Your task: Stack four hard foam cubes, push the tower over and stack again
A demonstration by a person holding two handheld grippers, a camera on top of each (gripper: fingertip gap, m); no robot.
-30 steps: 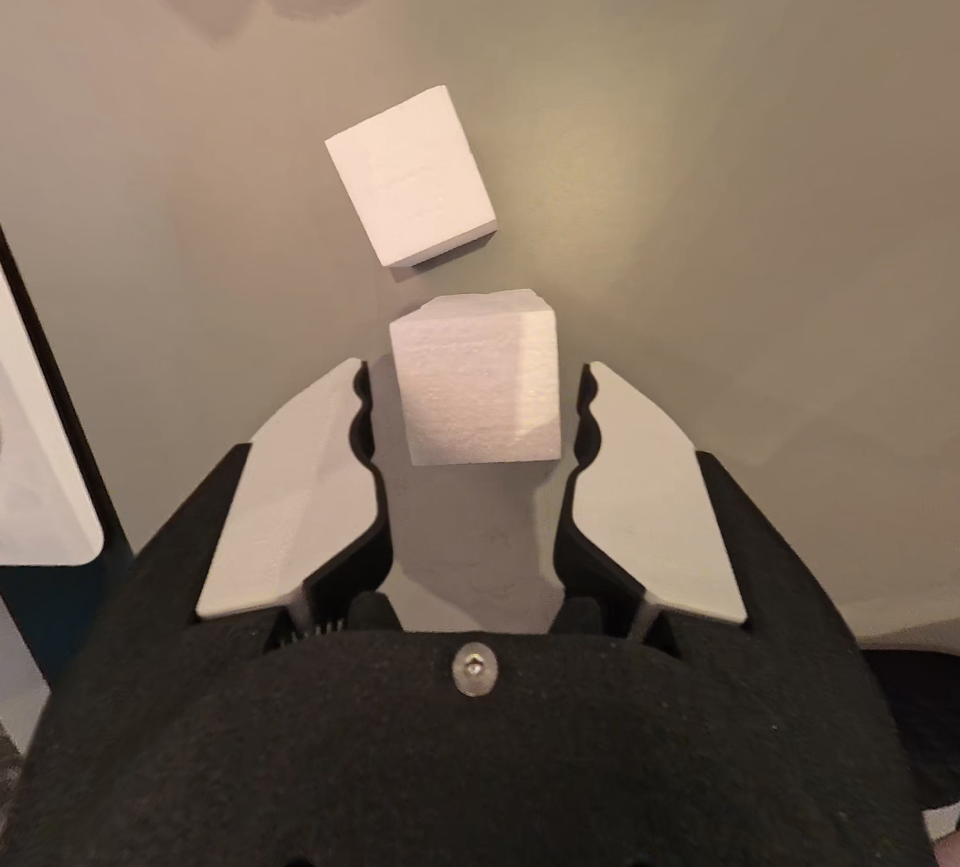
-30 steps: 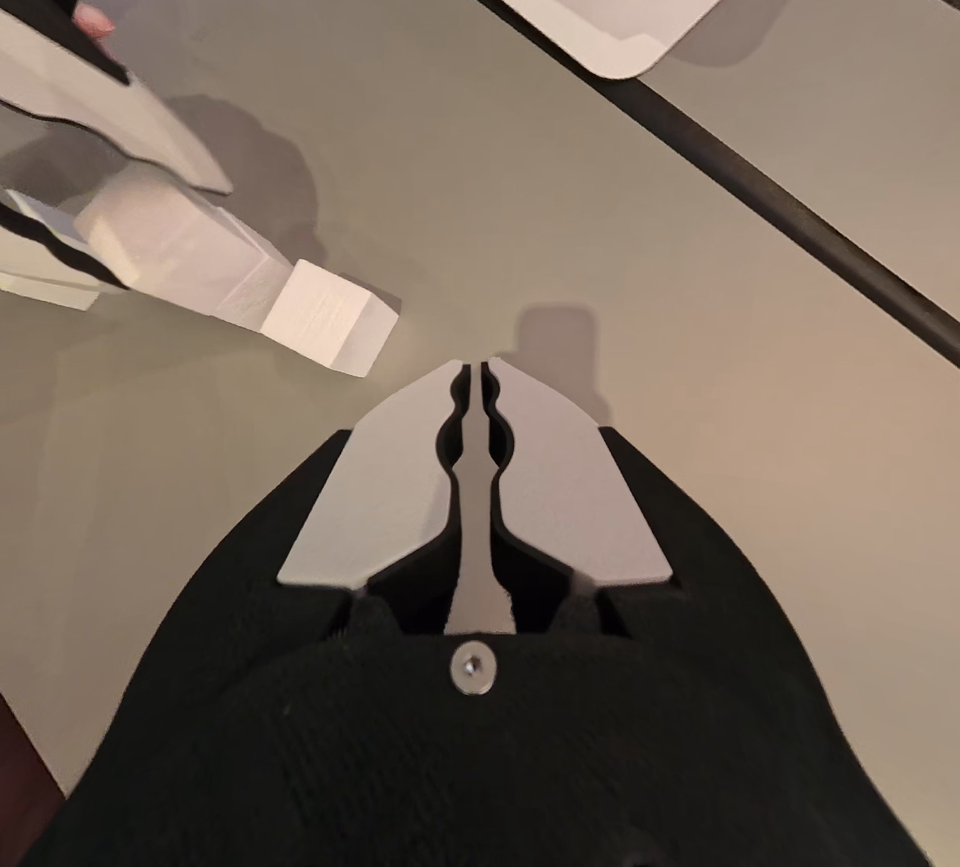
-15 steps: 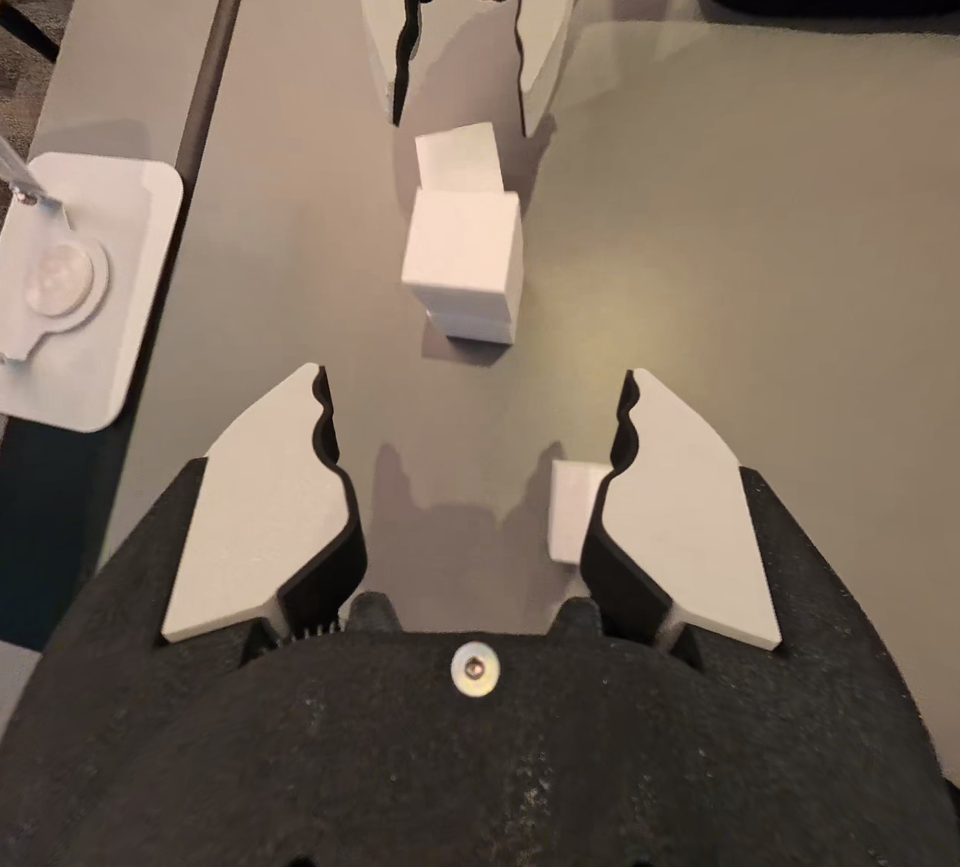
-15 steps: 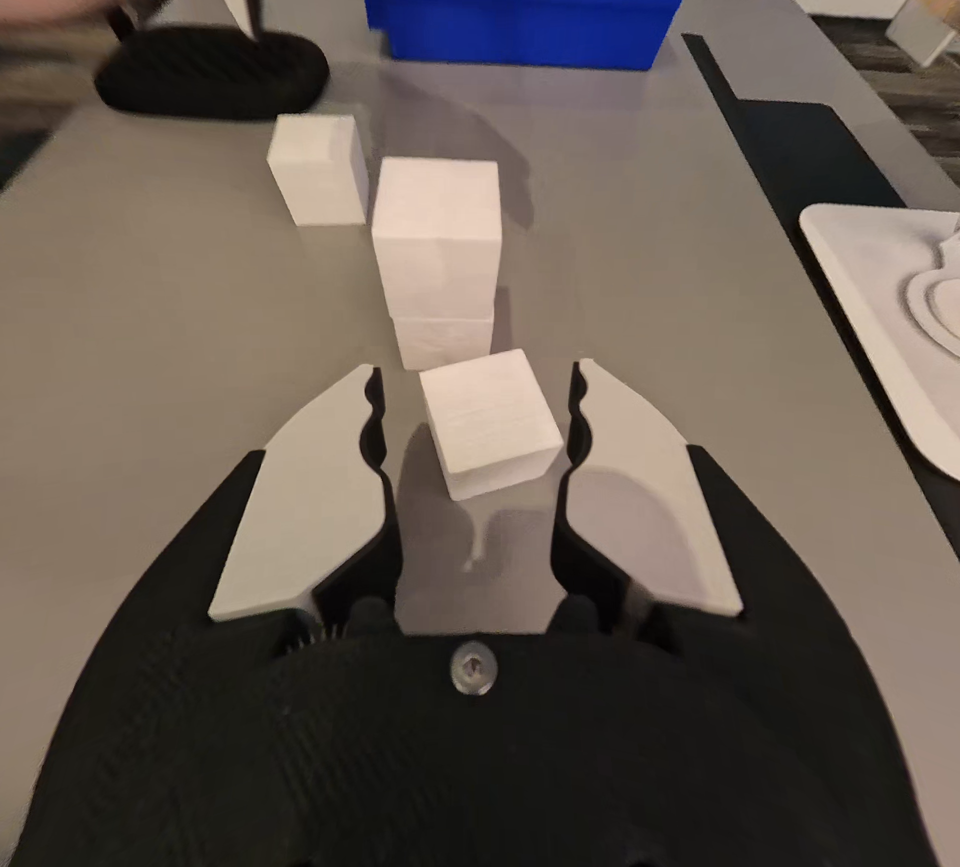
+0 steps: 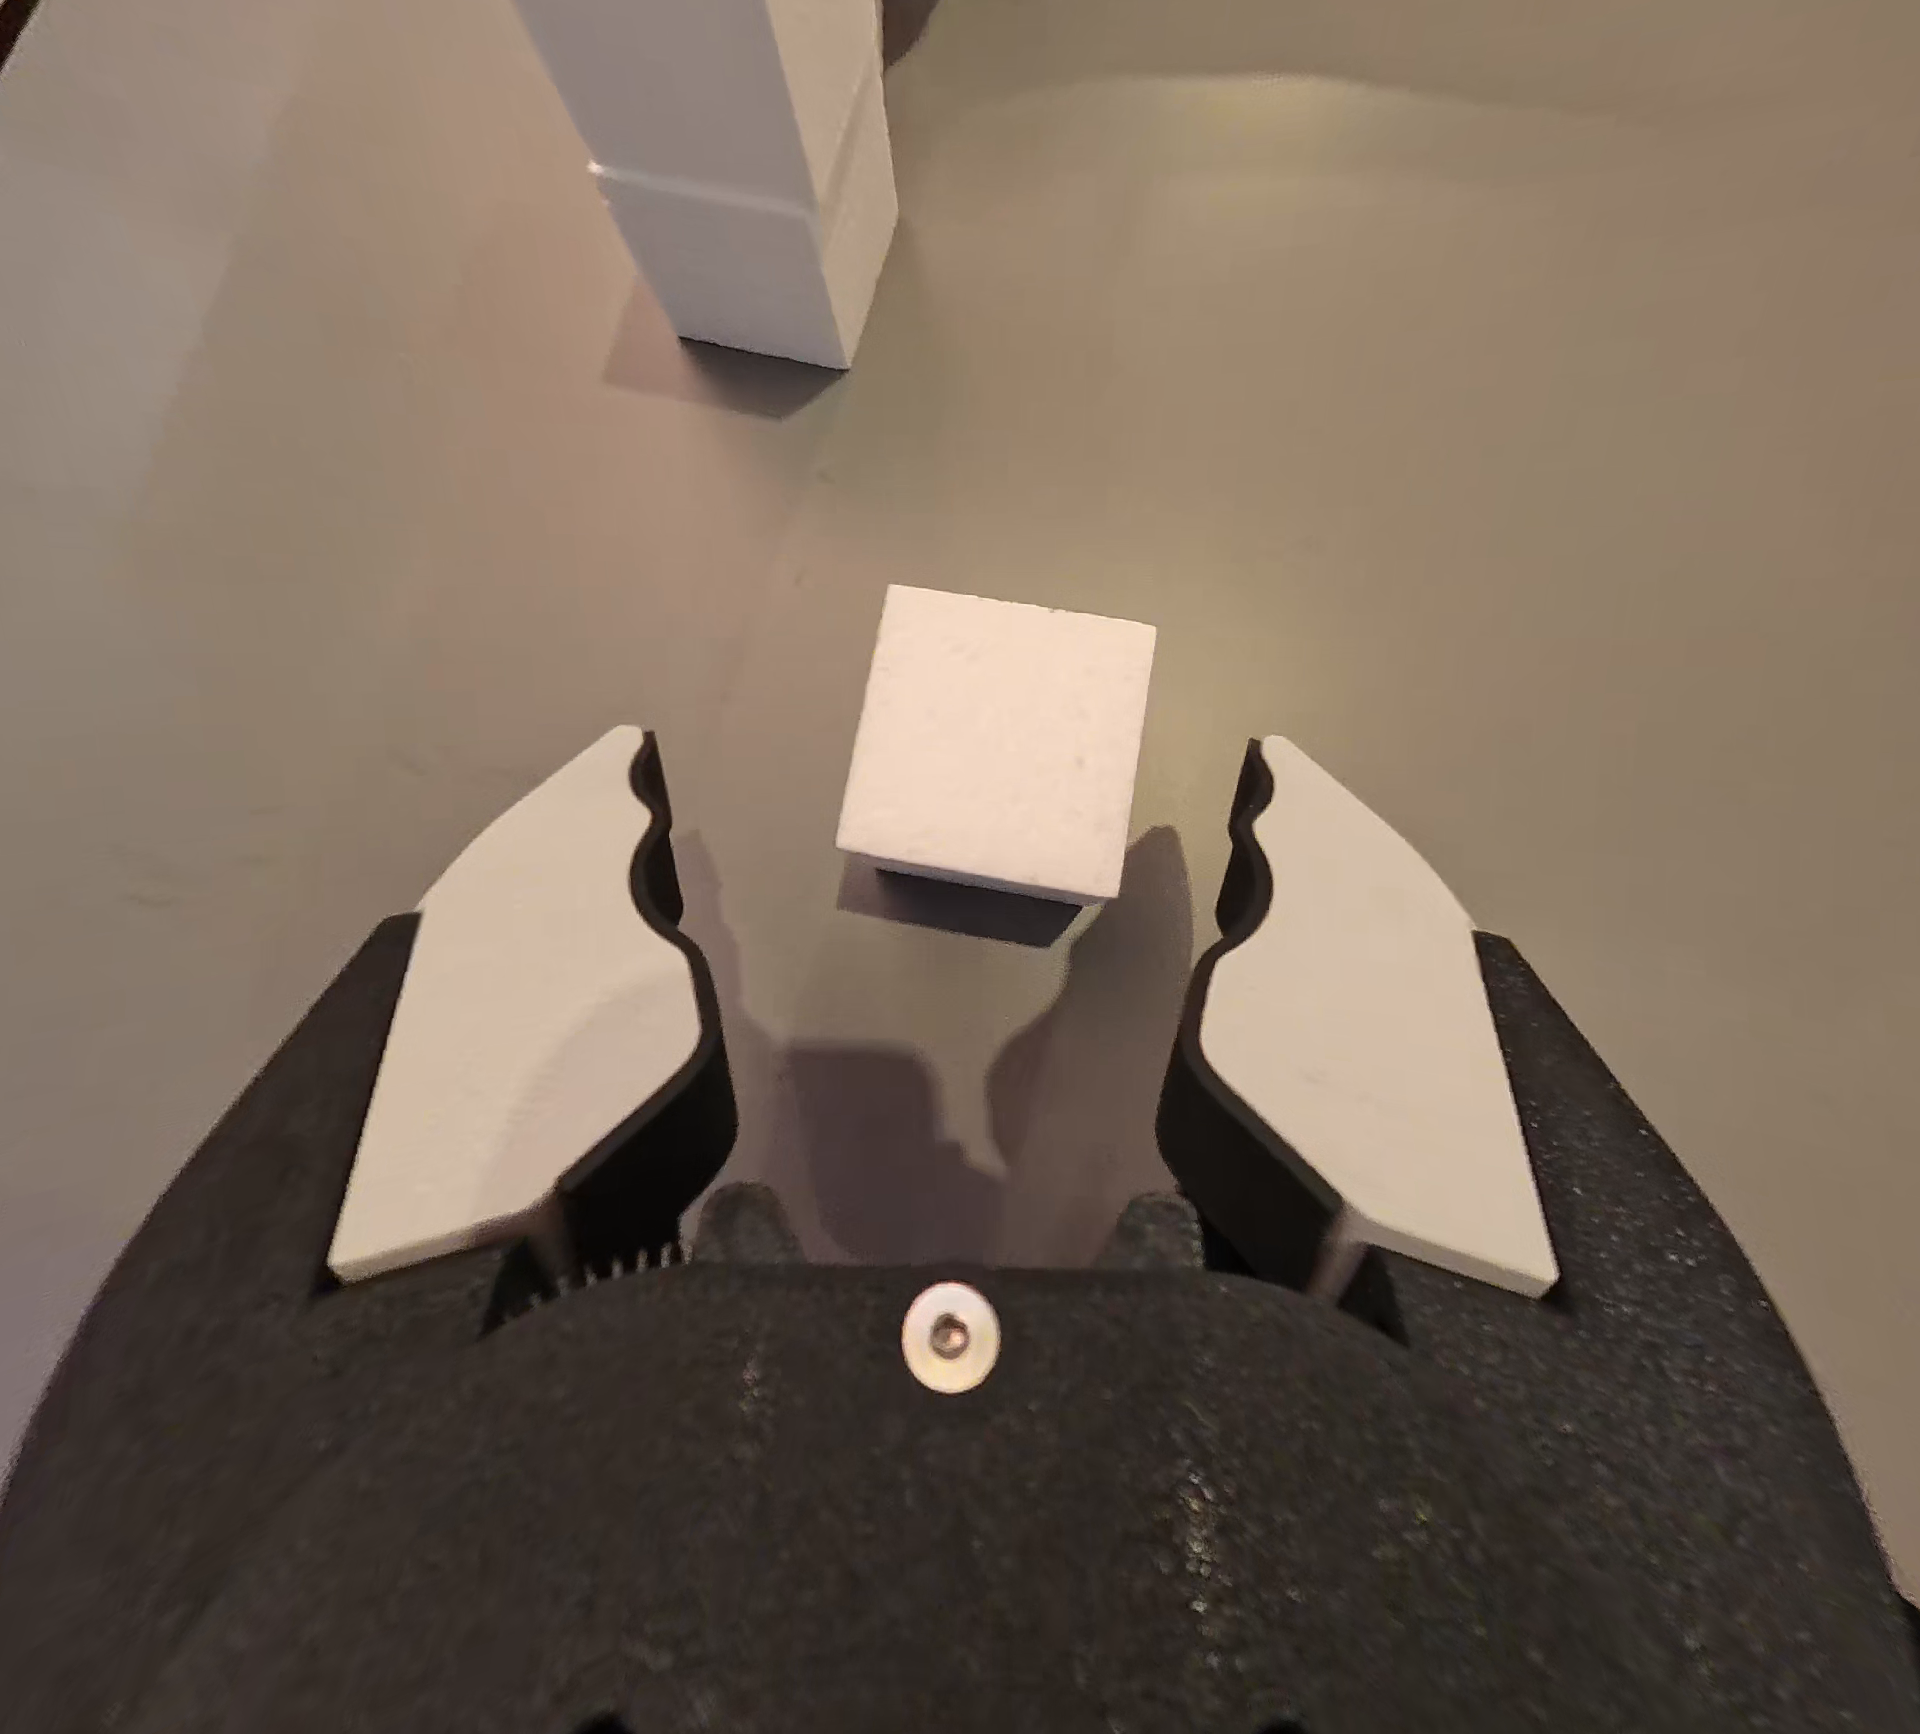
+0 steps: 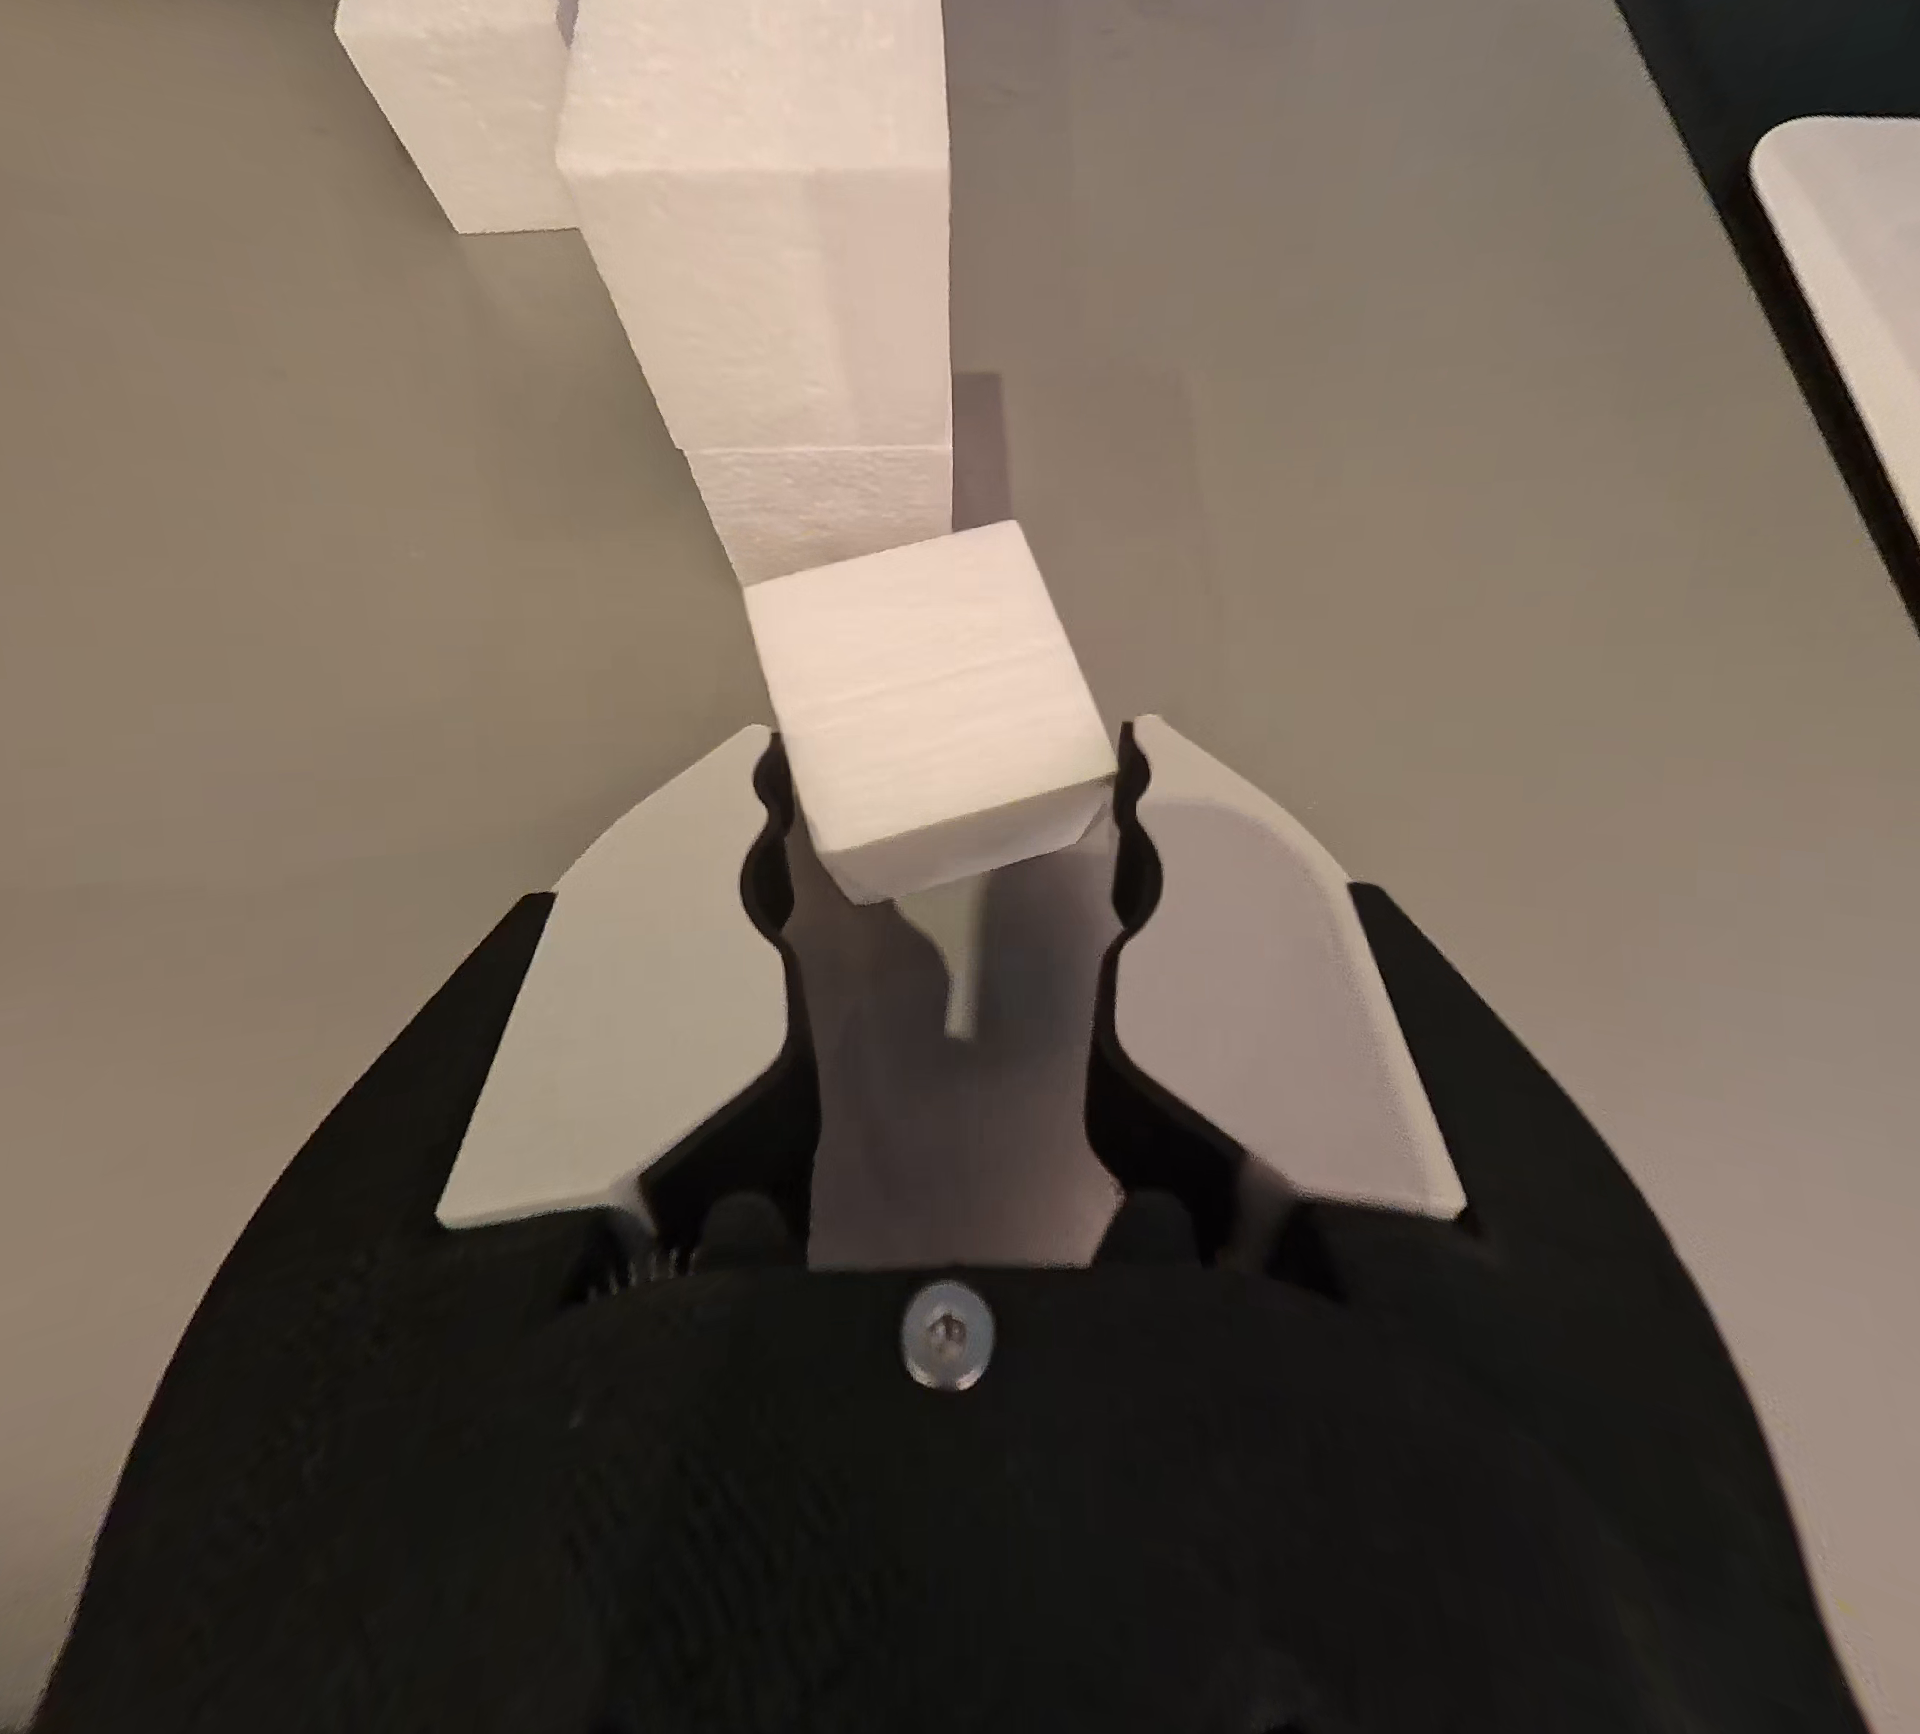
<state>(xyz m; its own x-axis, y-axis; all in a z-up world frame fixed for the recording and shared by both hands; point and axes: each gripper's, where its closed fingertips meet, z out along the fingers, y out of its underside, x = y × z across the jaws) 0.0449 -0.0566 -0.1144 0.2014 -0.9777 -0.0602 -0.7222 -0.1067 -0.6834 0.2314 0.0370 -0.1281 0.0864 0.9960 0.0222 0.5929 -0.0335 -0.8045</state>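
Sitting low-centre in the right wrist view, a loose foam cube (image 6: pixel 925 708), skewed to the fingers, lies between the spread right gripper (image 6: pixel 945 739), below the two-cube stack (image 6: pixel 769 230); the left gripper (image 5: pixel 951 801) gapes around another cube (image 5: pixel 992 749).

The grey worktop (image 5: pixel 1455 437) carried a stack of two white foam cubes (image 5: pixel 727 126) at the upper centre of the frame. One single cube (image 5: pixel 992 749) lay below it. In the right wrist view, another cube (image 6: pixel 925 708) and a white tray (image 6: pixel 1860 282) at the right edge lay there.
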